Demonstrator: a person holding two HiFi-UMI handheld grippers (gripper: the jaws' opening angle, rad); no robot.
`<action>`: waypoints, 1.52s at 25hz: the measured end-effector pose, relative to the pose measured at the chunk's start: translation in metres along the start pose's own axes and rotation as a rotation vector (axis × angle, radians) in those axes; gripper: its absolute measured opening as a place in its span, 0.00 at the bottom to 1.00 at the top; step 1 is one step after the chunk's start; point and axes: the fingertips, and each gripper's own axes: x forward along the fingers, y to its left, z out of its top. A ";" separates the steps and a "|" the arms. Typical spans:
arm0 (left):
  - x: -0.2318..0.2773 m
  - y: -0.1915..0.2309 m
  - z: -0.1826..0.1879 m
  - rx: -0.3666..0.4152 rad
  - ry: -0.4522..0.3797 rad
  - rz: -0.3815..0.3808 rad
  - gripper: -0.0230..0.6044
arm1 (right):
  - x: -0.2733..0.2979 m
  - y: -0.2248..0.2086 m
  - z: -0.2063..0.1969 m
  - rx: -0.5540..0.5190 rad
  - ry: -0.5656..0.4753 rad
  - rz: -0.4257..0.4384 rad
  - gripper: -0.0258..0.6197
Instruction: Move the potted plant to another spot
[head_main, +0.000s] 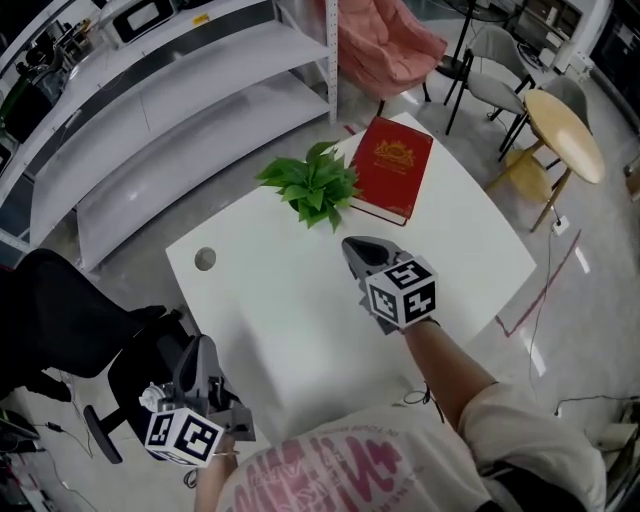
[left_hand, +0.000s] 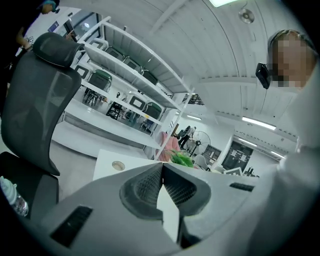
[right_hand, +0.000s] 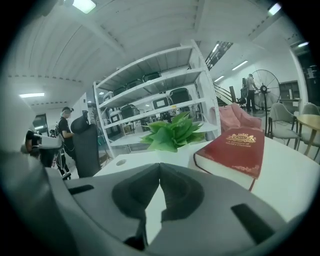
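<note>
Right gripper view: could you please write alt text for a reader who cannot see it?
The right gripper, jaws shut and empty, points over a white table at a green potted plant. A red book lies just right of the plant, and white shelves stand behind.

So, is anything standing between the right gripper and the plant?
Nothing visible. Only bare table lies between the right gripper, jaws shut, and the plant straight ahead of it. The book lies beside the plant on the right, off that line.
</note>
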 end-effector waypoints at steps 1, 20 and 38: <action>-0.001 0.004 -0.002 -0.005 0.002 0.011 0.04 | 0.005 -0.002 -0.002 0.001 0.004 0.001 0.05; 0.011 0.033 -0.023 -0.058 0.046 0.080 0.04 | 0.058 -0.023 -0.003 0.040 -0.009 0.032 0.38; -0.010 0.050 -0.033 -0.059 0.059 0.158 0.04 | 0.099 -0.028 0.016 -0.028 -0.077 -0.082 0.88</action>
